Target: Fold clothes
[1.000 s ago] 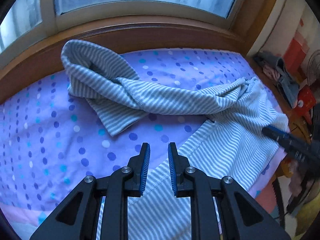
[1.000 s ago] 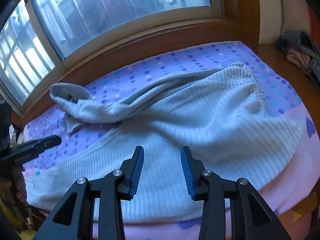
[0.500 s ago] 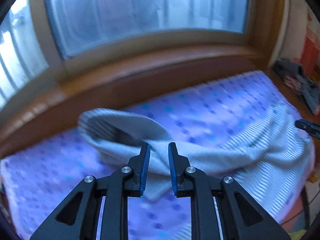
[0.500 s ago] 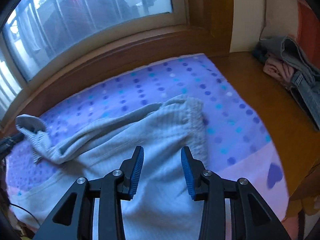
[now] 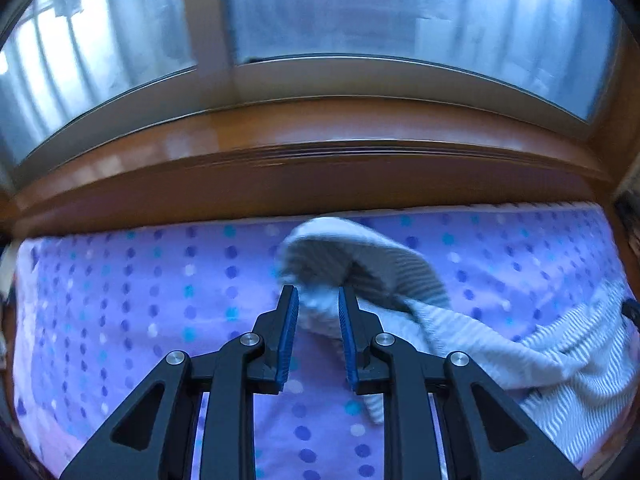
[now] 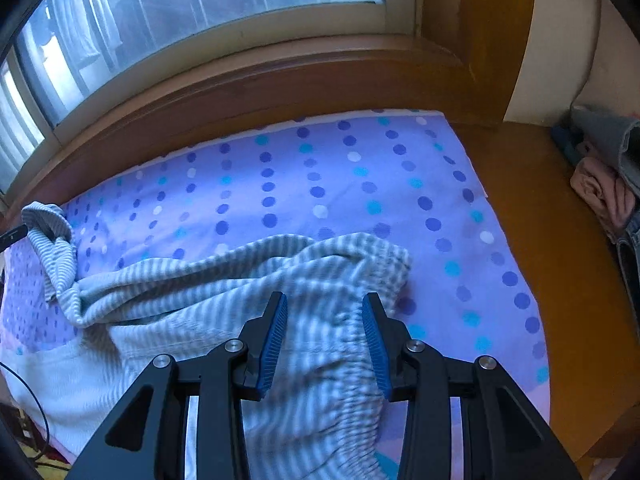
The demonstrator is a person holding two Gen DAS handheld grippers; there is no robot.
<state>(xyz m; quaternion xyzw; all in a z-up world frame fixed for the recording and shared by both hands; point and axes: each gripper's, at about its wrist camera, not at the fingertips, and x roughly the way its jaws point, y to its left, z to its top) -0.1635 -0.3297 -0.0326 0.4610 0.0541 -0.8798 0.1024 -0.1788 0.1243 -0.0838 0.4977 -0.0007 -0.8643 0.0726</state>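
On the dotted sheet [image 6: 348, 184]: two grippers over striped pants.
The left gripper [image 5: 318, 308] jaws stand parted, empty, at the pants [image 6: 224, 280] leg end; the right gripper [image 6: 325, 316] jaws gape wide, empty, over the waistband.

The left tongs [image 5: 318, 304] stand parted over the dotted purple bedsheet [image 5: 140, 300], a rumpled end of the striped garment [image 5: 360, 264] just beyond their tips (blurred). The garment trails rightward from there; the wooden windowsill [image 5: 320, 152] lies behind it.
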